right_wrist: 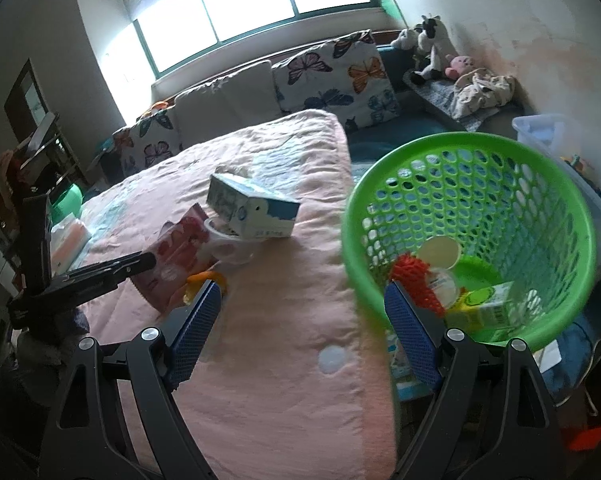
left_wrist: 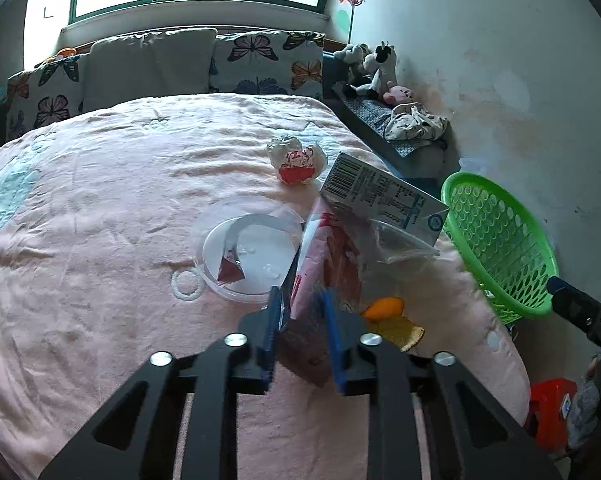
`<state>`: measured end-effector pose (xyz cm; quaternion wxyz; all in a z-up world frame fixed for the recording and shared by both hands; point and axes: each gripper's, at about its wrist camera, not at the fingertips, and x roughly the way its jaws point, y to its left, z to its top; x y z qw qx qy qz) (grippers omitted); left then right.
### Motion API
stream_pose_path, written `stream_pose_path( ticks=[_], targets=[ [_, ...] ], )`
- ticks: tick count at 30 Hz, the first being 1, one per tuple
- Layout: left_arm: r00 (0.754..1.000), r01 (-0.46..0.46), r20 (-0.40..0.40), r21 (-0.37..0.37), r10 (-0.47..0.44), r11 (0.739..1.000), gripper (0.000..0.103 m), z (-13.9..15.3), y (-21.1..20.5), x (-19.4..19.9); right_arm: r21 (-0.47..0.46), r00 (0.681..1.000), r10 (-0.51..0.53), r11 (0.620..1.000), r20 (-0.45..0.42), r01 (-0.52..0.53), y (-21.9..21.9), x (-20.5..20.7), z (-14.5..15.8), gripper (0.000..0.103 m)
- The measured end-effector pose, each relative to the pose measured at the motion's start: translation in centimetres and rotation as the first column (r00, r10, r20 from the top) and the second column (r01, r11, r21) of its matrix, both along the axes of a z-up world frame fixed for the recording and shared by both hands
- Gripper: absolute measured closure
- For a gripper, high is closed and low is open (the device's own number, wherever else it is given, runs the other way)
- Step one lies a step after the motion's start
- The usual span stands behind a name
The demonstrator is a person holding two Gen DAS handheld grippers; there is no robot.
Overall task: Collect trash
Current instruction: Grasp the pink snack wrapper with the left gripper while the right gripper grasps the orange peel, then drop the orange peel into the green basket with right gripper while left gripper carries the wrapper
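1. Pink snack wrapper, printed with red fruit, lies on the pink bedspread near the bed's right side. Its near end sits between the blue pads of the left gripper.
2. Left gripper: pads drawn close together and pinching the wrapper's near end. In the right wrist view the same gripper reaches in from the left edge and meets the wrapper.
3. Just beside the wrapper: a clear round lid with a small red scrap on it to the left; a white-and-blue carton lying partly over the wrapper's far end; a crumpled clear cup under the carton.
4. Orange peel lies on the bedspread just right of the left gripper's pads.
5. A crumpled white-and-red paper ball sits farther up the bed, beyond the carton.
6. Green perforated basket is off the bed's right edge, tilted with its mouth facing the camera. Inside: a red mesh item, a round white lid, a green-and-white carton.
7. Right gripper: fingers spread wide, nothing between them; right pad overlaps the basket's near rim in view, contact cannot be told.
8. Background: butterfly-print cushions, window, plush toys on a ledge.
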<state>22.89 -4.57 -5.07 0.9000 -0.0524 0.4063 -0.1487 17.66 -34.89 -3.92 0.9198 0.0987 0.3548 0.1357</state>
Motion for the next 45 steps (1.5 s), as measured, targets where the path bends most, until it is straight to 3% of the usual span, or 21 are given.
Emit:
stream_pose_path(
  ticks=[5, 13, 24, 35, 41, 45],
  targets=[
    [1.000, 0.003, 0.019, -0.017, -0.002, 1.000, 0.097, 0.6, 0.4, -0.7, -0.001, 0.999, 0.036, 0.999, -0.015, -0.036, 1.5, 0.3, -0.5, 0.019],
    [0.996, 0.005, 0.093, -0.015, -0.004, 1.000, 0.099, 3.7, 1.9, -3.0, 0.000, 0.992, 0.119, 0.993, -0.044, -0.119, 4.8, 1.1, -1.4, 0.020],
    [0.987, -0.024, 0.160, -0.014, 0.026, 1.000, 0.099, 6.8, 4.9, -5.7, -0.028, 0.969, 0.223, 0.973, -0.102, -0.227, 10.8, 3.4, -3.7, 0.037],
    [0.985, -0.030, 0.169, -0.033, 0.036, 0.999, 0.099, 7.2, 6.6, -6.3, -0.087, 0.962, 0.223, 0.967, -0.154, -0.238, 13.3, 5.7, -5.8, 0.047],
    [0.986, -0.032, 0.160, -0.043, 0.039, 0.999, 0.099, 6.9, 6.7, -6.1, -0.190, 0.970, 0.201, 0.956, -0.134, -0.224, 14.2, 5.7, -6.0, 0.056],
    [0.987, -0.028, 0.157, -0.048, 0.035, 0.998, 0.099, 6.9, 6.4, -6.0, -0.188, 0.973, 0.199, 0.957, -0.120, -0.219, 13.9, 5.5, -6.0, 0.061]
  ],
)
